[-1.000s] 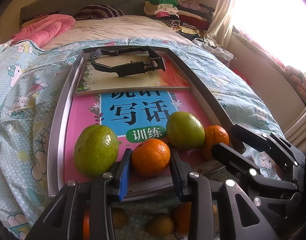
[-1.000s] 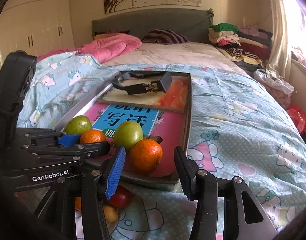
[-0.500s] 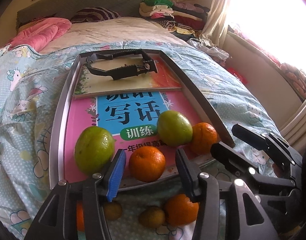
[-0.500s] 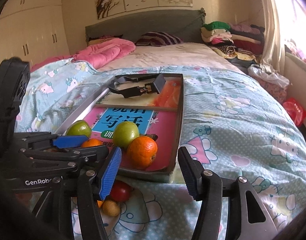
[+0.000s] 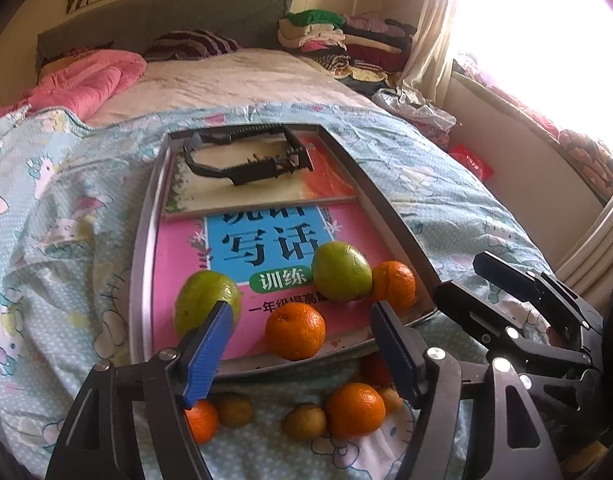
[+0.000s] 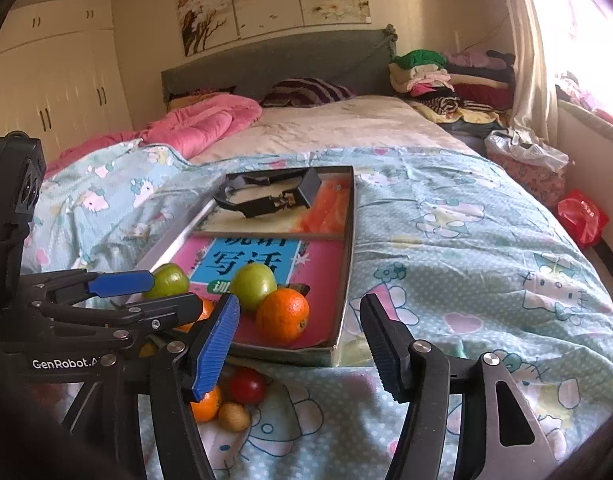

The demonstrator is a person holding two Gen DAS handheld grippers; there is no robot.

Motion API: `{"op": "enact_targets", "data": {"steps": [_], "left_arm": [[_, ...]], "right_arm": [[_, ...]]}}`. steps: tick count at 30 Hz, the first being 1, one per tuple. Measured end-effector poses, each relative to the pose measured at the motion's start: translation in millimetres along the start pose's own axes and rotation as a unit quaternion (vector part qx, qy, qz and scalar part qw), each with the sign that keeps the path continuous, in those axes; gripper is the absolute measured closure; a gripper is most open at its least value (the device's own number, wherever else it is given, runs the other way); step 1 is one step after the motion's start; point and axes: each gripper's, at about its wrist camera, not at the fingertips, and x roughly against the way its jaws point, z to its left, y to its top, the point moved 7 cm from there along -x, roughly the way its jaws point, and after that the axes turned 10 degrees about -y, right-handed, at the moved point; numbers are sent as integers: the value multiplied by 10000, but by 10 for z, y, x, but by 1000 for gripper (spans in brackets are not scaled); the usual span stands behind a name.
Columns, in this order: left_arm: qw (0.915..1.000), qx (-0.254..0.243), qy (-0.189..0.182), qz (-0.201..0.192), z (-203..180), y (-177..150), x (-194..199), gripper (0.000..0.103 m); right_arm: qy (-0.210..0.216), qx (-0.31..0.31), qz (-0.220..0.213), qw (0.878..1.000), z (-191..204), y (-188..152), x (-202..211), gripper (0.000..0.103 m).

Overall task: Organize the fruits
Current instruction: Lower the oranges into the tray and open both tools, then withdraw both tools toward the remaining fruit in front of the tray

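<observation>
Partly hidden: red fruit (image 6: 247, 385) behind right tongs (image 6: 302, 344), both tongs agape.

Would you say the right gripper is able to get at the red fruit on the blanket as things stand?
Probably yes: the right gripper is open and empty, and the red fruit lies uncovered on the blanket just below its blue finger, beside the tray.

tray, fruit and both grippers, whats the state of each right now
left gripper: open, empty
right gripper: open, empty
tray: flat on the bed, holding four fruits
green fruits: two, in the tray
oranges in tray: two, near the front edge
loose fruit: on the blanket, outside the tray
</observation>
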Motion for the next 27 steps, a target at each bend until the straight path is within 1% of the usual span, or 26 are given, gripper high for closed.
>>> {"op": "enact_targets", "data": {"steps": [1,3,5,11,18,27], "left_arm": [[10000,-25,23,-13,0,0,31,30],[10000,-30,49,-20,6,-10,65,25],[10000,-6,66,-23,18,-20,103,24],[9999,15,96,-113,32,-34,242,22],[9994,95,199,-283,119,-13,445,22],[9983,249,306,-427,273,-2,669,22]], "right_arm": [[-10,-4,-5,10000,0,6,18,35],[-6,-34,-39,10000,-2,21,60,34],[3,-46,-39,10000,3,25,89,32],[23,-37,-42,10000,43,40,165,29],[131,-48,-82,9999,94,77,271,28],[163,31,-113,9998,159,92,407,28]]}}
